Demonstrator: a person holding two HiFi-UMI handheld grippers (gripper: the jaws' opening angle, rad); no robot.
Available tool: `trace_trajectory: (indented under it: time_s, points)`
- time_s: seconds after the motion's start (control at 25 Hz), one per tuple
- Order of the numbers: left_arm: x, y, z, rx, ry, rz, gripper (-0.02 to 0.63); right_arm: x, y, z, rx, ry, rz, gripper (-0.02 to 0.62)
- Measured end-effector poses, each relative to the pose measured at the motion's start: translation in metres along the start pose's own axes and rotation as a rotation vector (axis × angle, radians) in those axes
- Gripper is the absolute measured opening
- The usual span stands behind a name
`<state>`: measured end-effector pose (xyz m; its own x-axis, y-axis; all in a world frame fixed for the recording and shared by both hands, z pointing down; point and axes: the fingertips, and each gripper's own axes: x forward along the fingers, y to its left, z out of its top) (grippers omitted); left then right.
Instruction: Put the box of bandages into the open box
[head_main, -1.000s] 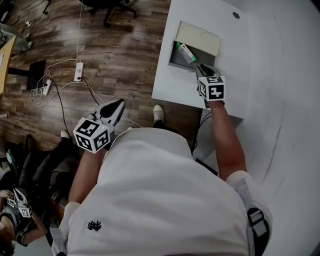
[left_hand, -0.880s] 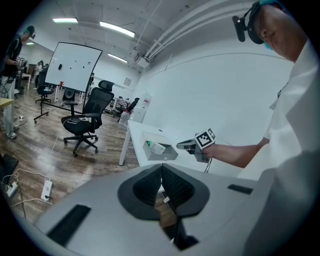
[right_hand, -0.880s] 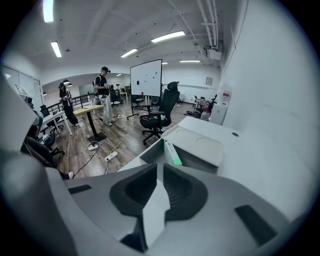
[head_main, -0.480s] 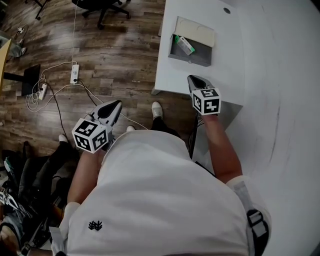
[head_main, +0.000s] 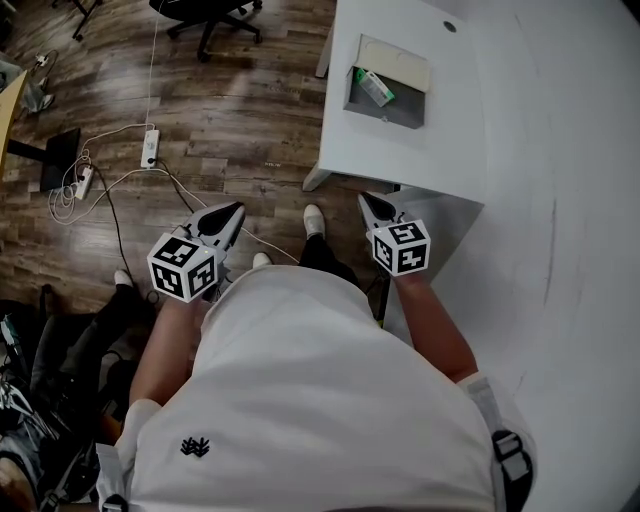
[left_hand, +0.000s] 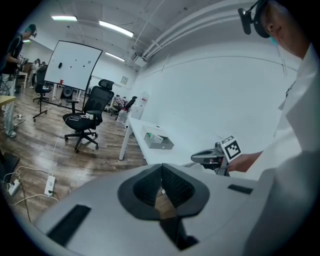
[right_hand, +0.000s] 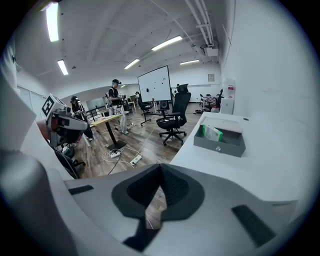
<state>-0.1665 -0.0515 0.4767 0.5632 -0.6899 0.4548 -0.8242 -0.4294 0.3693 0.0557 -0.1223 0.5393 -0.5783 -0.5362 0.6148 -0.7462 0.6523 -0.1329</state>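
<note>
Far left on the wood floor (head_main: 230, 120) there's a power strip (head_main: 150, 147) with its cables. The left gripper (head_main: 237, 209) hangs over the floor in front of the person (head_main: 320, 400), jaws pressed together, nothing in them. The right gripper (head_main: 364, 199) is just beside the near edge of the white table (head_main: 450, 170), clamped tight and empty too. Further up the table sits the open box (head_main: 385, 110), and the box of bandages (head_main: 372, 87) lies inside it, toward its left side, well apart from both grippers
</note>
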Motion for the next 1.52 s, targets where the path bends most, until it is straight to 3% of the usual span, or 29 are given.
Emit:
trace_trajectory:
  time_s: [0.44, 0.84, 1.52]
  points:
    - [-0.012, -0.023, -0.025, 0.026, 0.032, -0.067, 0.008, -0.042, 0.056, -0.003, 0.005, -0.070, 0.029, 0.006]
    - [-0.030, -0.019, -0.044, 0.014, 0.060, -0.055, 0.008, -0.040, 0.084, -0.010, -0.031, -0.067, 0.064, 0.006]
    - [-0.009, -0.022, -0.066, -0.058, 0.063, -0.080, 0.009, -0.056, 0.094, -0.011, -0.124, -0.027, 0.089, 0.006]
